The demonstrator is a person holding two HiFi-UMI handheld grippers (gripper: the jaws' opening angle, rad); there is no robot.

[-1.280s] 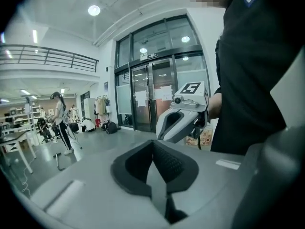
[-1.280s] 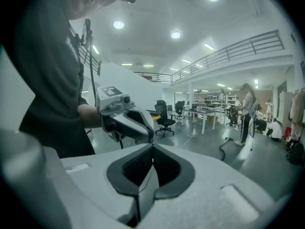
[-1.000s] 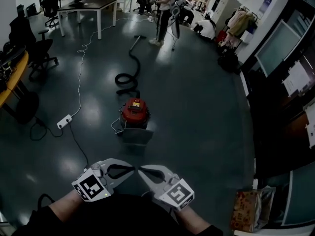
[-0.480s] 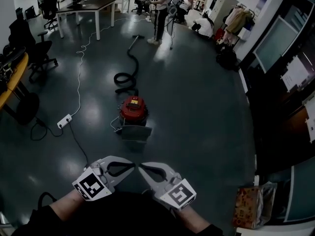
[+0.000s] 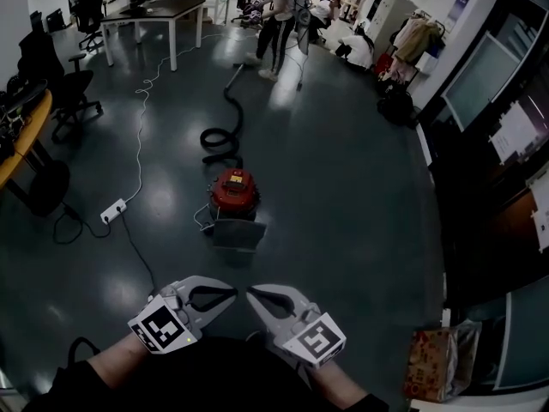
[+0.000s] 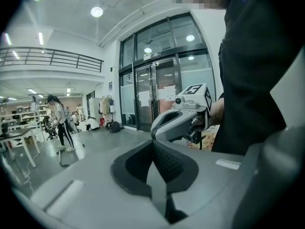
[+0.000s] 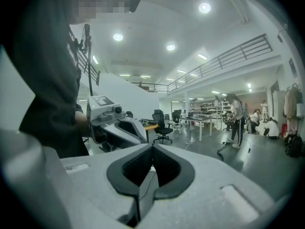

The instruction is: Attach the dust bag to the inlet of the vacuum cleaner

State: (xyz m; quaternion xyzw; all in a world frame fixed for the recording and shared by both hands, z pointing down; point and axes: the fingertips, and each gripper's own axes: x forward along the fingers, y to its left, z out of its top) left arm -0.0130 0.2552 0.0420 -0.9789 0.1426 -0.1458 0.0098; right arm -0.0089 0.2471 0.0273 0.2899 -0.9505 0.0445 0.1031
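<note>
The red vacuum cleaner stands on the dark floor, well ahead of both grippers. A flat grey dust bag lies against its near side, and its black hose snakes away behind it. My left gripper and right gripper are held low and close to the body, tips pointing at each other and almost touching. Both are shut with nothing between the jaws. In the left gripper view the shut left gripper faces the right gripper. In the right gripper view the shut right gripper faces the left gripper.
A white power strip with cables lies on the floor to the left. Desks and office chairs stand at the back left. A person stands near the hose's far end. A paper bag sits at the lower right by the dark wall.
Both grippers stay shut and in nearly the same place, the right one shifted slightly. The person at the back has stepped a little to the left.
</note>
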